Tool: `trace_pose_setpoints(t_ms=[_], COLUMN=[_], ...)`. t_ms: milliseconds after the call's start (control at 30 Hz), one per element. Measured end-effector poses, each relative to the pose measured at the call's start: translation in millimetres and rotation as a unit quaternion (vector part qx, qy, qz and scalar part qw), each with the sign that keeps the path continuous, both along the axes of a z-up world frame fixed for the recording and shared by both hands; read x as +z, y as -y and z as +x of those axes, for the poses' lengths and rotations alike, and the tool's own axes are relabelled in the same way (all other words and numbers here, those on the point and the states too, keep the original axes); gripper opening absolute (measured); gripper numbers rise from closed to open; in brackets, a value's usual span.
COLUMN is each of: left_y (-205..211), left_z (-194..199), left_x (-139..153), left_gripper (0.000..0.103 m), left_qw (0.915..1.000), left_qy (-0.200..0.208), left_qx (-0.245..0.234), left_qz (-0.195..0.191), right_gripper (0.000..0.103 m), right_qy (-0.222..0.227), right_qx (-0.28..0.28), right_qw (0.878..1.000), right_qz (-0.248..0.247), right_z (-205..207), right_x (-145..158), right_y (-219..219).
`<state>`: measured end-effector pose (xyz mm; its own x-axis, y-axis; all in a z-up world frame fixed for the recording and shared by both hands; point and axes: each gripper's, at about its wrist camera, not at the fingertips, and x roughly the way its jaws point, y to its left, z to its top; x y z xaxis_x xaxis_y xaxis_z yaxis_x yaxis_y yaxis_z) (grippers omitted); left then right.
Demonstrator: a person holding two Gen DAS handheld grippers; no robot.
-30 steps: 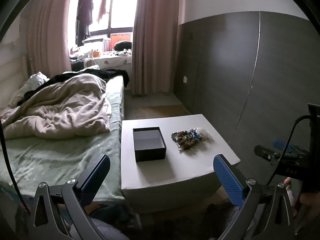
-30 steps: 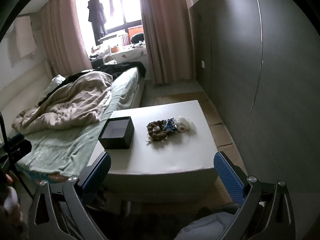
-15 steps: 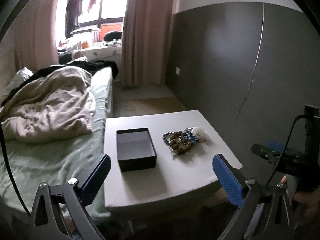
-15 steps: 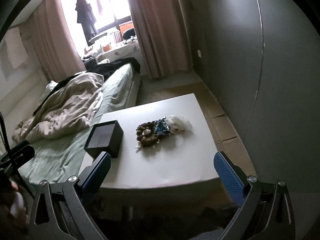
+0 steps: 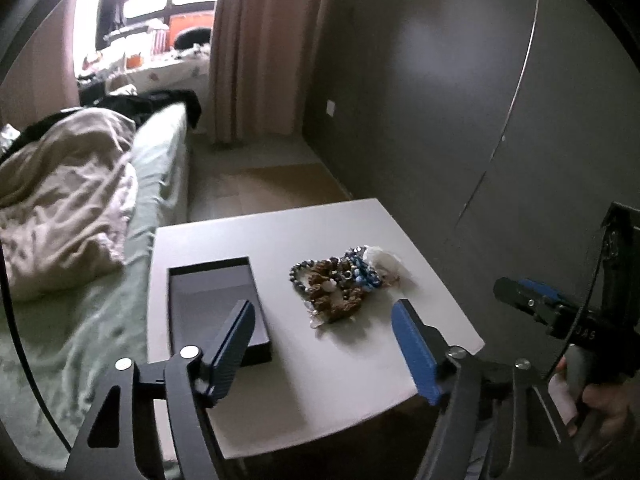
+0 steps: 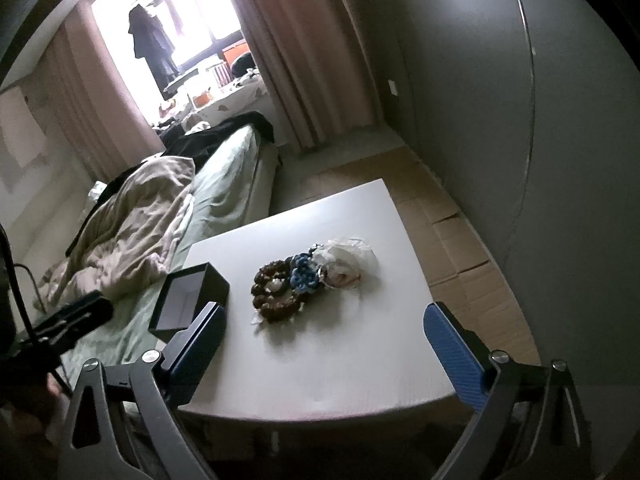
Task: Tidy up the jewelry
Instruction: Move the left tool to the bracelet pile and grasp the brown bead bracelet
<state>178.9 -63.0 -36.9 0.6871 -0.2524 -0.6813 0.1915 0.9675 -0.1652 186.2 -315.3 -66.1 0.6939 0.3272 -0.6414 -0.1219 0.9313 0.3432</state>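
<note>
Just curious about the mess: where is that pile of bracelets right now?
In both views the bracelets lie heaped on the white table, right of the open black box.

Tables: 1, white table (image 5: 280, 376)
Boxes: 1, open black box (image 5: 216, 300), no lid on it
Jewelry piles: 1, jewelry heap (image 5: 340, 284) of beaded pieces; count of single pieces cannot be told
Grippers: 2, left gripper (image 5: 324, 348) and right gripper (image 6: 332, 340)
Beds: 1, bed (image 5: 160, 168)
Blankets: 1, beige blanket (image 5: 64, 192)
</note>
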Motion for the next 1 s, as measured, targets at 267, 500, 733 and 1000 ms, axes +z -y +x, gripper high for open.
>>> trace_pose_setpoints(t_ms=[267,500,733,1000], left_y=[14,29,37,45], left_z=[42,84,119,145], left_x=[-22,-48,-76,-98], left_gripper=[0.054,0.04,0.035,0.035], left_qw=[0.9985,0.9942,0.9861,0.979], left_qy=[-0.05,-0.103,-0.164,-0.2], left_qx=[-0.019,-0.031,-0.027,-0.018], left_qz=[-0.012,0.0,0.006,0.034], right_gripper=[0.09,0.08,0.075,0.075], right_qy=[-0.029,-0.059,-0.086,-0.122], right_qx=[-0.01,-0.022,-0.035,-0.037], right_qw=[0.999,0.996,0.993,0.987], right_qz=[0.034,0.059,0.077,0.101], right_z=[28,49,72,97], right_x=[-20,-38,-51,-61], right_y=[10,17,23,25])
